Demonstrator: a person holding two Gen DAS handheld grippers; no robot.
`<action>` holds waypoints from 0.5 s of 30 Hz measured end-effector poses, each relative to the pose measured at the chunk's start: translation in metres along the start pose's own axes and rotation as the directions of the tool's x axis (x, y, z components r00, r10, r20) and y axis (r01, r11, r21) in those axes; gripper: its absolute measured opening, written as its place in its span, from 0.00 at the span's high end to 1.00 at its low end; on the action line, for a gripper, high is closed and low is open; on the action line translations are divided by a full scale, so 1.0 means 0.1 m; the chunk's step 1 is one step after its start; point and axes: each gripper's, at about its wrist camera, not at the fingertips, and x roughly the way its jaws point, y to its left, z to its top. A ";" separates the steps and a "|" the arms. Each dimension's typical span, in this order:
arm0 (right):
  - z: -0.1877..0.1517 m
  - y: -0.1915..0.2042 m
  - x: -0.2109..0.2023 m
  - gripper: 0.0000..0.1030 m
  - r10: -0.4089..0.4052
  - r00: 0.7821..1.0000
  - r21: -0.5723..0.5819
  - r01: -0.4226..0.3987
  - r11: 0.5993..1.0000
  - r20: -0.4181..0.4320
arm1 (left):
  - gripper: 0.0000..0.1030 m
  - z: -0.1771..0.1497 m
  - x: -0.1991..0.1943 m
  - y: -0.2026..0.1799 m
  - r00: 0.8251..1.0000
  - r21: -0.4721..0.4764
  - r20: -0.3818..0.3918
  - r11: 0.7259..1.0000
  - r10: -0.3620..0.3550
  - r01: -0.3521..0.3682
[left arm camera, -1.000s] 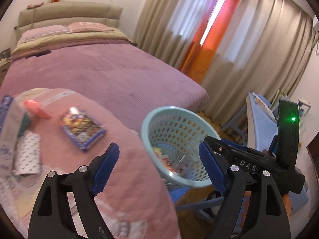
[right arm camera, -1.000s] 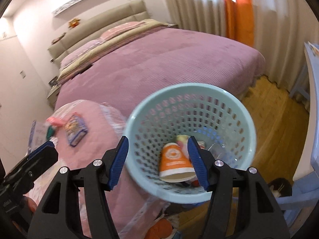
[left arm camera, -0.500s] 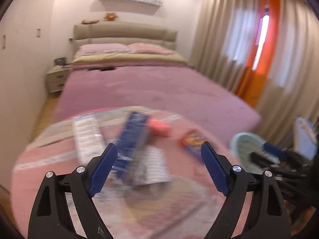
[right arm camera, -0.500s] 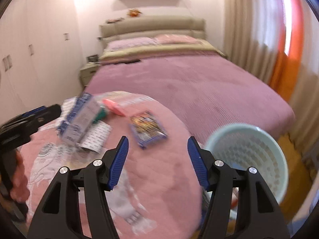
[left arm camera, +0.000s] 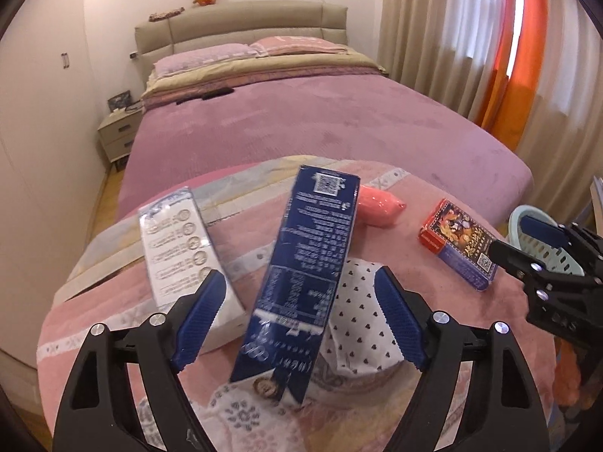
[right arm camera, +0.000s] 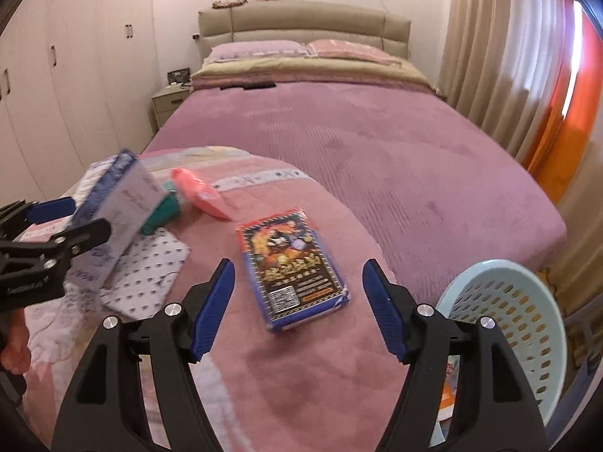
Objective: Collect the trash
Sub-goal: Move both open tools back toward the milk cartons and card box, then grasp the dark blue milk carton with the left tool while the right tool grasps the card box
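Note:
On the pink-covered round table lie a long dark blue carton, a white blister-style box, a heart-dotted white packet, a pink wrapper and a colourful card box. My left gripper is open, its fingers on either side of the blue carton's near end. My right gripper is open just short of the card box. The light blue trash basket stands to the right, beside the table, with some trash inside.
A big bed with a purple cover lies behind the table. White wardrobes line the left wall, with a nightstand by the bed. Curtains hang on the right.
Both grippers have swung from the basket back to the table. The left now straddles the blue carton; the right now faces the card box. Both stay open.

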 end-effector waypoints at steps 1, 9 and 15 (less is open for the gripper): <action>0.00 -0.02 0.05 0.32 0.004 1.000 0.005 -0.003 1.000 -0.009 | 0.26 0.01 0.03 -0.02 1.000 0.007 -0.005 1.000 0.002 -0.002; -0.02 -0.02 0.35 0.26 0.059 0.995 -0.002 -0.059 0.998 -0.078 | 0.41 -0.02 0.28 -0.04 0.997 0.006 -0.070 1.000 0.009 -0.009; -0.02 0.10 0.43 0.26 0.044 0.993 -0.041 -0.049 0.998 -0.108 | 0.62 -0.03 0.29 -0.04 0.998 0.002 -0.069 1.000 -0.003 0.003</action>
